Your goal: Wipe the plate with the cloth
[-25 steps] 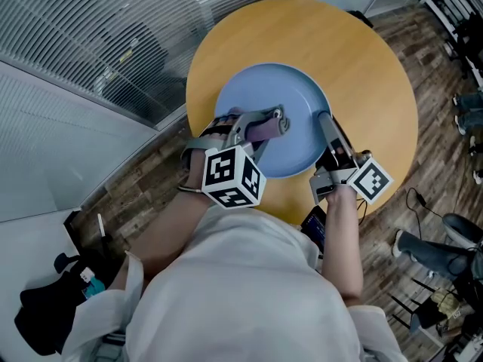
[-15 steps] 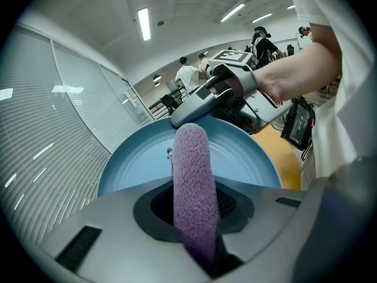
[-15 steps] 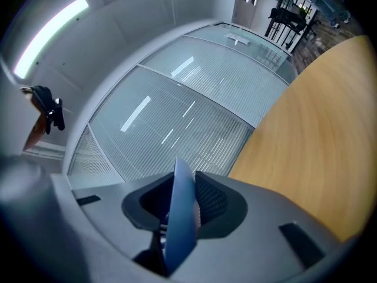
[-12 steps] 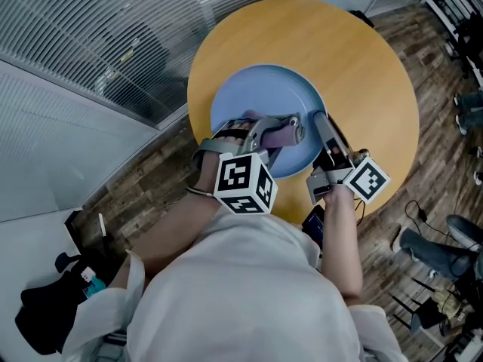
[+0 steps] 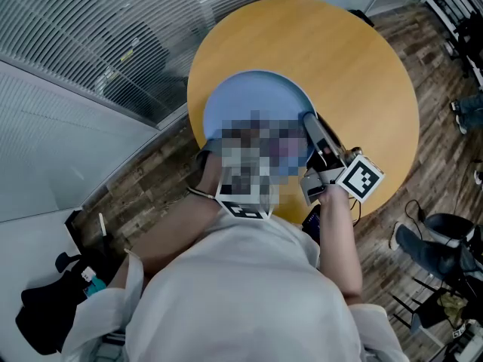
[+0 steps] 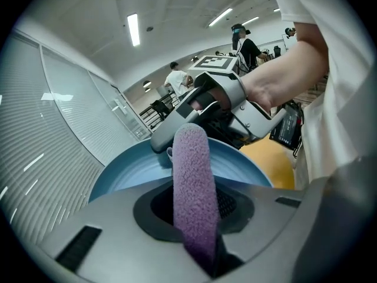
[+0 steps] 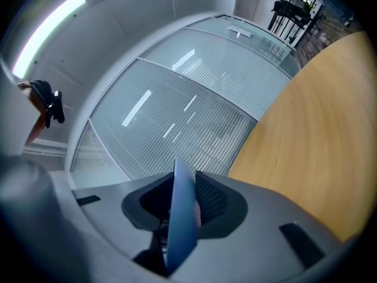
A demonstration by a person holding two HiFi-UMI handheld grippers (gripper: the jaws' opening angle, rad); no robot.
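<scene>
Wiping step: left tool [image 6: 197, 217] is clamped on the purple cloth [image 6: 191, 164], held over the blue plate [image 5: 253, 96] on the round tabletop [image 5: 355, 66]; right tool [image 7: 179, 220] pinches the plate's rim. Best bet: press the cloth flat, sweep overlapping arcs out to the edge, brace the rim firmly. Count: one plate, one cloth, two tools.

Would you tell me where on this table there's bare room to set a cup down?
The table is bare beyond the plate, up to its far edge, and along the wide stretch right of the plate. The near side is crowded: the left gripper holds the cloth over the plate, and the right gripper clamps its rim.
</scene>
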